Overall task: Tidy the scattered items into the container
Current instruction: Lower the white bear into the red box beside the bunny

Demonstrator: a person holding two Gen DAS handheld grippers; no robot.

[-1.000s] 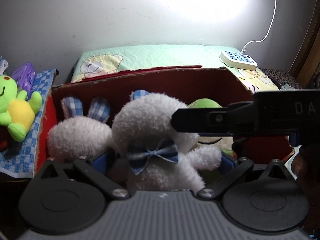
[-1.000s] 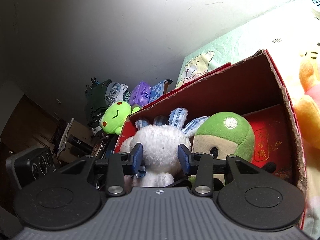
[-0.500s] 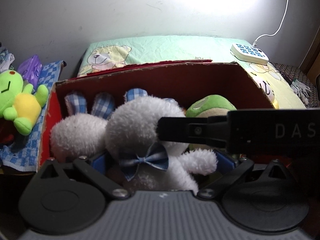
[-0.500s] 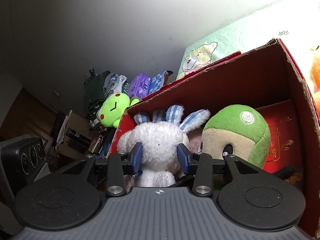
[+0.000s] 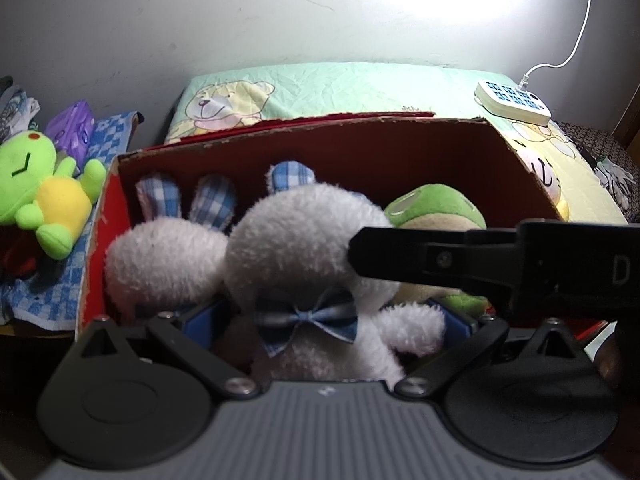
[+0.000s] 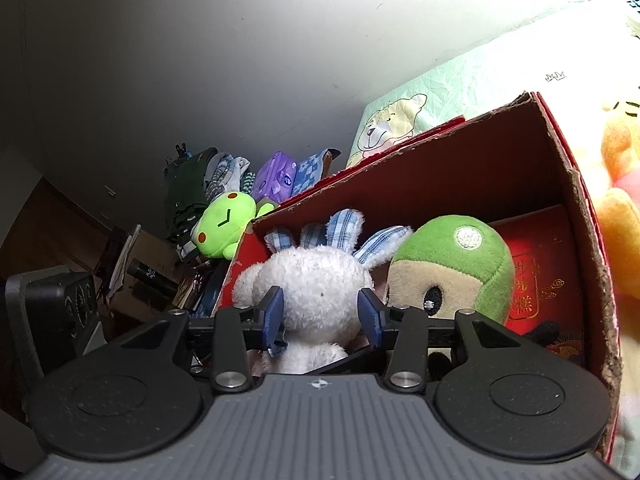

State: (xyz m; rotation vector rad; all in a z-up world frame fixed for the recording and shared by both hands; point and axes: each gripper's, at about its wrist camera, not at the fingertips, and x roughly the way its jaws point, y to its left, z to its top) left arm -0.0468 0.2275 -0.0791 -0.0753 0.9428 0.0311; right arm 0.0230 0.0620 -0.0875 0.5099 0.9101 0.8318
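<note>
Red cardboard box (image 5: 400, 148), open-topped, on a bear-print sheet (image 5: 340, 88). Inside: two white plush rabbits, one wearing a bow tie (image 5: 304, 256), one at far left (image 5: 164, 264); green-capped plush (image 6: 452, 264) at right. Green frog plush (image 5: 44, 196) lies outside, left. Right gripper (image 6: 322, 314) opening, rabbit between its pads. Left gripper (image 5: 324, 320) spread wide around the bow-tie rabbit; contact unclear.

Inside the red cardboard box (image 5: 500, 152): 2 white plush rabbits (image 5: 304, 248) with blue checked ears and 1 green-capped plush doll (image 6: 452, 268). Beyond its left edge lies 1 lime-green frog plush (image 5: 44, 196) and 1 purple packet (image 5: 72, 128). Past its right edge: 1 yellow plush (image 6: 620, 184), 1 white power strip (image 5: 512, 102)
</note>
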